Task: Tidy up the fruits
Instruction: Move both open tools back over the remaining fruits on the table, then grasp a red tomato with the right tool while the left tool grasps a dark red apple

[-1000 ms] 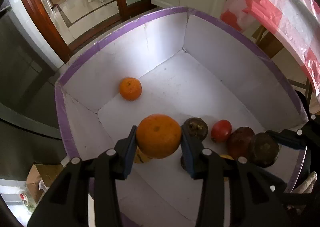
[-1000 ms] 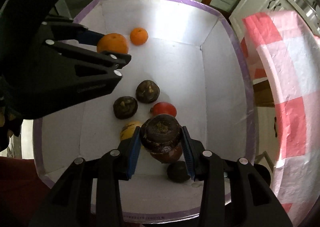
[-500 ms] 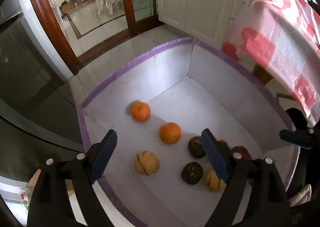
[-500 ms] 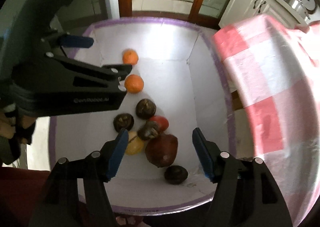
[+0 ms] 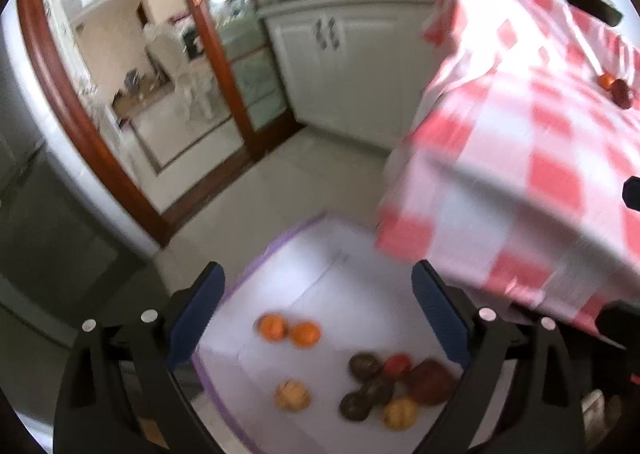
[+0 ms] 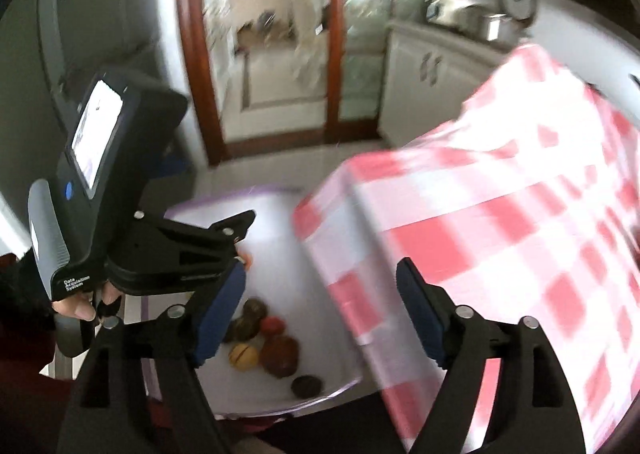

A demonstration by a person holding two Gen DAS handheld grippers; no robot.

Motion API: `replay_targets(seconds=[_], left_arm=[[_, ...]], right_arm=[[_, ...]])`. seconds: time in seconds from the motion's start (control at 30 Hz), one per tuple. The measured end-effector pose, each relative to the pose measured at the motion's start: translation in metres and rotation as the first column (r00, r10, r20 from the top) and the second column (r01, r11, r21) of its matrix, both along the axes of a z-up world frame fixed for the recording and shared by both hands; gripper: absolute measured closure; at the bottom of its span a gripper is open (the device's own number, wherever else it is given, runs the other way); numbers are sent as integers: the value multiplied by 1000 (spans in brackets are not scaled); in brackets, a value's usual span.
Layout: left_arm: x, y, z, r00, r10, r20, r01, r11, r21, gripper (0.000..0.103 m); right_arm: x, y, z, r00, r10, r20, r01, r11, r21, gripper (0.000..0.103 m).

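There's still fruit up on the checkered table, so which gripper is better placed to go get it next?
Probably the right gripper: it's empty, jaws opening, and already over the checkered table. The fruit shows far right of the left gripper.

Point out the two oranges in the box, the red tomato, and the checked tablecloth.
two oranges (image 5: 289, 328): left wrist view, where the pair meet.
red tomato (image 5: 396, 363): left wrist view, top of its skin.
checked tablecloth (image 6: 500, 222): right wrist view, a red square near the table's edge.
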State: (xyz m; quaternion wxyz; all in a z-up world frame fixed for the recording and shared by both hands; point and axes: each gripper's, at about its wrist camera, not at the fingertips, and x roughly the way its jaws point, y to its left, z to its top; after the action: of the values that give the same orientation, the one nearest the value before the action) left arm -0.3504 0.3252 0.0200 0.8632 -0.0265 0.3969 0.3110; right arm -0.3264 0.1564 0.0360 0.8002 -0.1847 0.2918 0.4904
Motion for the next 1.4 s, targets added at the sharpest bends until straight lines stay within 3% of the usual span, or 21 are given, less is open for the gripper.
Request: replay_targets(seconds=[0.17,0.27,0.37,0.4,0.47,0.53,0.57,0.6,0.63,0.67,0.7,0.73,0.8,0.9,1.07,1.2,1.33,1.37,1.4], left_arm=[[59,-39,41,988,-145,60,146,989,-4,6],[97,-69,55,967,-232,108,238,970,-47,3],[148,-115,60,931,-325,167,346,930,-120,2],[172,-134,59,910,-369,190,397,906,-144,2],[202,-159,52,893,-404,200,437,885,-161,2],[240,-191,43,870,-451,199,488,848,-207,3],[254,-203,40,861,-468,198,504,835,-219,2],[272,-218,38,848,-491,199,527,818,-230,2],[285,-230,37,836,-510,201,547,803,-236,2],[302,-243,35,821,-533,204,570,785,-242,2],[319,-259,34,805,-557,205,593,765,-251,3],[336,-270,33,797,-567,210,604,753,-261,2],[365,-286,32,787,-572,232,617,728,-298,3],[414,-302,30,796,-544,266,605,707,-366,2],[471,-309,24,840,-466,277,543,723,-428,2],[504,-309,10,864,-417,282,504,700,-506,2],[528,-320,1,866,-429,257,500,718,-484,3],[532,-322,-2,861,-439,256,508,723,-468,15],[533,-324,-4,847,-465,259,531,710,-462,26]], right_arm=[[42,-61,29,983,-174,53,168,980,102,18],[80,-107,35,949,-314,29,306,938,161,16],[129,-152,28,879,-477,-21,473,865,166,16],[153,-173,24,840,-541,-46,540,825,166,16],[186,-204,21,769,-633,-83,638,753,162,16],[223,-243,17,675,-723,-144,737,657,159,16],[243,-267,13,609,-771,-184,793,588,161,16],[252,-281,8,566,-797,-208,824,543,160,16],[270,-305,1,497,-832,-249,868,472,156,16],[277,-318,-2,461,-846,-268,887,435,153,16],[291,-337,-7,402,-865,-301,915,374,149,16],[301,-350,-9,363,-874,-324,932,332,149,16],[321,-369,-15,321,-882,-344,947,288,143,16],[342,-384,-14,290,-903,-318,957,265,121,16],[373,-397,-13,260,-913,-315,966,240,102,16],[390,-400,-18,245,-914,-323,969,228,92,16],[409,-397,-25,234,-914,-330,972,221,78,16],[412,-396,-26,234,-914,-331,972,221,76,16],[417,-394,-27,235,-913,-333,972,223,75,16]])
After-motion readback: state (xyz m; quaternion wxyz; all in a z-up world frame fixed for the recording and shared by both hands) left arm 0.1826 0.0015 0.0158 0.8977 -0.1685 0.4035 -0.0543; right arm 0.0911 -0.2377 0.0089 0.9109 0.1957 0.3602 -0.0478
